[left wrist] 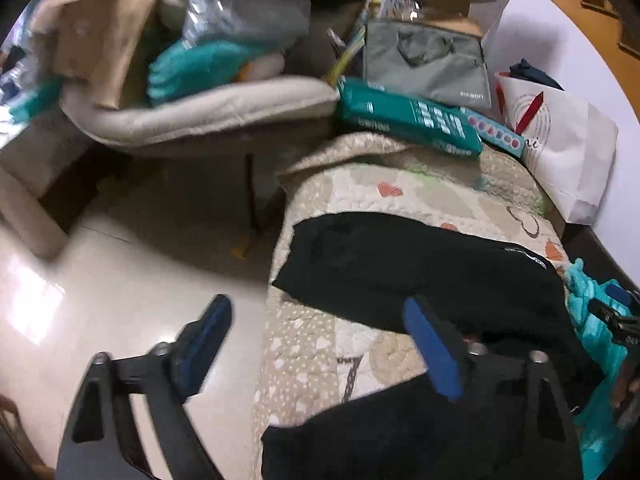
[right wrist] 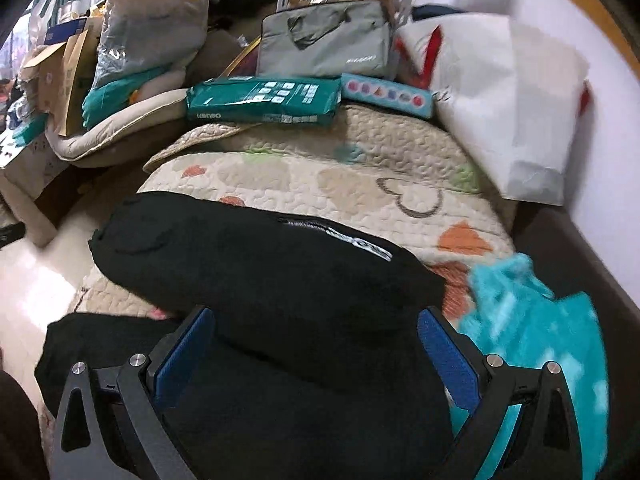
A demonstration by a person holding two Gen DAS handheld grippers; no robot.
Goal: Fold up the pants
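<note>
Black pants [left wrist: 420, 272] lie on a quilted heart-pattern bedspread [left wrist: 400, 192], one part across the bed and another part [left wrist: 380, 432] nearer me. My left gripper [left wrist: 320, 320] is open and empty, above the bed's left edge, its right finger [left wrist: 432, 348] over the pants. In the right wrist view the pants [right wrist: 260, 272] fill the middle of the bedspread [right wrist: 360, 176]. My right gripper [right wrist: 316, 328] is open, its fingers wide apart just above the black cloth, holding nothing.
A turquoise fleece blanket [right wrist: 532, 328] lies right of the pants. A teal package [right wrist: 264, 100], a grey bag [right wrist: 328, 40] and a white paper bag [right wrist: 508, 112] crowd the bed's far end. A cluttered beige cushion [left wrist: 200, 108] and glossy floor [left wrist: 120, 272] are left.
</note>
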